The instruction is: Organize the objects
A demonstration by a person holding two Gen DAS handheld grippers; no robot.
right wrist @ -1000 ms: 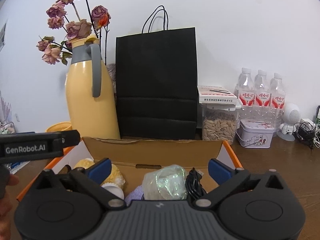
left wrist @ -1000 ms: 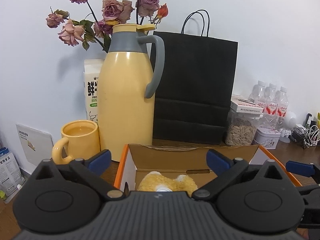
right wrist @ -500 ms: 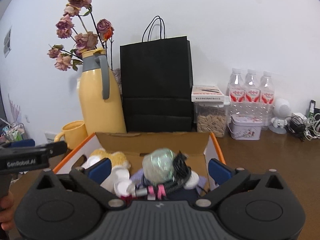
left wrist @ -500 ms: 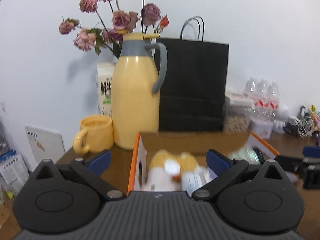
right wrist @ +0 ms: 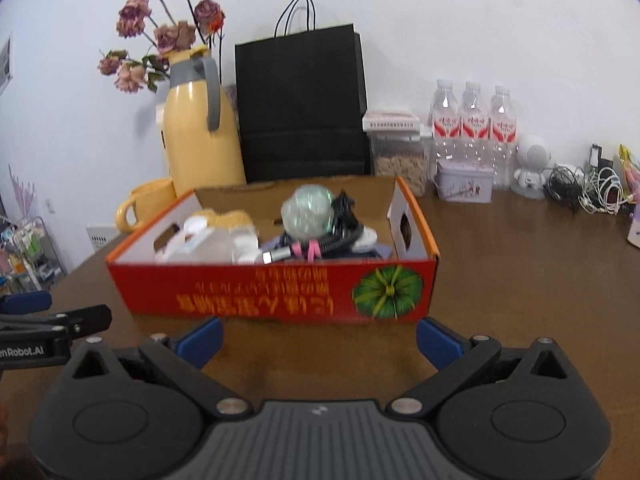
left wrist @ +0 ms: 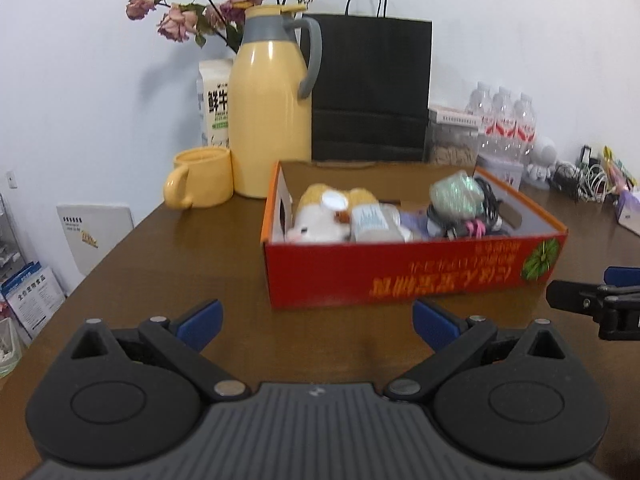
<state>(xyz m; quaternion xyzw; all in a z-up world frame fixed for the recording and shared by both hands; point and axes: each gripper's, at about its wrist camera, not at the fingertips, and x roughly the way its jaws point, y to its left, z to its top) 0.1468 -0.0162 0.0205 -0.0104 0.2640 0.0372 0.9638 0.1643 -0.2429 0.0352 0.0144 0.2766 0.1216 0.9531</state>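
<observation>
Red cardboard forms the outside of the open box [left wrist: 416,268], which sits on the brown wooden table [left wrist: 192,264] with orange lettering (upside down from both cameras) and a green round print near one corner. Inside, at the left end, lies a yellow and white plush toy [left wrist: 320,216]; a clear plastic bottle [left wrist: 374,220] lies beside it toward the middle. Toward the right end a pale green shiny ball [left wrist: 456,194] rests on top of a black coiled cable [left wrist: 488,204], which carries pink ties. The contents are slightly blurred, so finer detail is not clear.

The left gripper [left wrist: 316,324] hangs above bare table just in front of the box, its blue-tipped fingers spread wide with nothing between them. The right gripper [right wrist: 318,338] is likewise spread wide and empty, facing the long red side of the box from close by. Each gripper shows at the edge of the other's view.

Behind the box stand a yellow thermos jug [left wrist: 272,120] with a grey handle, a yellow mug [left wrist: 204,178] to its left, dried roses [left wrist: 208,12], a milk carton [left wrist: 214,104] and a black paper bag [left wrist: 370,88]. Further right are a clear container of seeds [right wrist: 400,160], three water bottles [right wrist: 472,120], a small tin [right wrist: 464,186] and a tangle of cables [right wrist: 584,192]
</observation>
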